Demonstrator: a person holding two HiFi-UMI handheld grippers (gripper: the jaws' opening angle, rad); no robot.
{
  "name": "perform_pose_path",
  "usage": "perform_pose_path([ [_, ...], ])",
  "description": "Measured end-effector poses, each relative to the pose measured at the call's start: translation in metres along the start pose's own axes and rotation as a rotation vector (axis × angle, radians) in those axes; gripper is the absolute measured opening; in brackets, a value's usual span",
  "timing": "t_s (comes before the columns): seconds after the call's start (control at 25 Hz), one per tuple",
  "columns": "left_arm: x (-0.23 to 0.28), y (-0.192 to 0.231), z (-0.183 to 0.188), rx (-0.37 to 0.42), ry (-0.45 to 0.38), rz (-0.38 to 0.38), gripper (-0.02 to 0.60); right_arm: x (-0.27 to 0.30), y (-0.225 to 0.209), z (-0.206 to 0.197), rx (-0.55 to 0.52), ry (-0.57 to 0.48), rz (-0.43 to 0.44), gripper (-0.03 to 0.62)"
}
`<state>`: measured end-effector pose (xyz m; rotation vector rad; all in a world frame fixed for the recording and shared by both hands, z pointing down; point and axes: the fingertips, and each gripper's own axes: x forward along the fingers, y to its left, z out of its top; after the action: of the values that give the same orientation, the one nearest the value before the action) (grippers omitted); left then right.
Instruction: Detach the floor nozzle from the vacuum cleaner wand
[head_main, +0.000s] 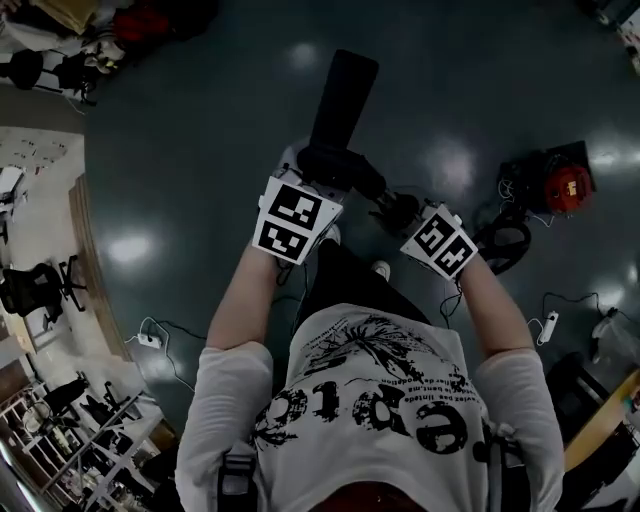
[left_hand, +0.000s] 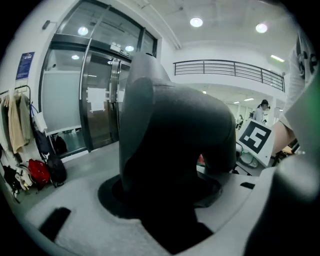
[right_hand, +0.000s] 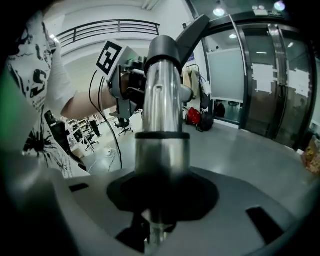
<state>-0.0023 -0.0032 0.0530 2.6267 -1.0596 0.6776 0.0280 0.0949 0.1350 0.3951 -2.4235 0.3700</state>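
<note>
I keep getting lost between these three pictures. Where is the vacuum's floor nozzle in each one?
Head view: the floor nozzle is the black bar at top centre.
Left gripper view: its dark neck fills the middle, clamped in the jaws.
Right gripper view: top centre, capping the silver tube.
Shared landmark: the left gripper's checkered cube, near it in head and right gripper views.

Both forearms (head_main: 243, 300) stretched forward, grippers at mid-frame.
Left gripper (head_main: 296, 218) is clamped on the nozzle (left_hand: 170, 145); right gripper (head_main: 440, 242), just beside, clamps the wand (right_hand: 161, 100).
</note>
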Motion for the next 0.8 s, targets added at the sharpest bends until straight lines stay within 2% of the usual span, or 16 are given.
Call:
perform_pose_path([
  [0.16,-0.024,-0.05,0.022,0.01,-0.042,-0.053,0.225,-0.037,0.029,-0.009,-0.027,-0.012,0.005,0.138],
  [0.32,-0.049,-0.077,0.039,0.05,-0.137,0.037,0.209,-0.061,0.056,-0.012,-0.066,-0.036,0.001,0.137],
  [0.44,-0.058,-0.094,0.037,0.062,-0.137,0.077,0.205,-0.071,0.069,-0.021,-0.07,-0.055,-0.013,0.137],
  [0.64,-0.071,-0.108,0.036,0.04,-0.124,0.098,0.202,-0.082,0.085,-0.023,-0.06,-0.094,-0.048,0.137],
  [0.8,-0.069,-0.113,0.039,0.016,-0.11,0.139,0.196,-0.09,0.076,-0.024,-0.063,-0.12,-0.14,0.137],
])
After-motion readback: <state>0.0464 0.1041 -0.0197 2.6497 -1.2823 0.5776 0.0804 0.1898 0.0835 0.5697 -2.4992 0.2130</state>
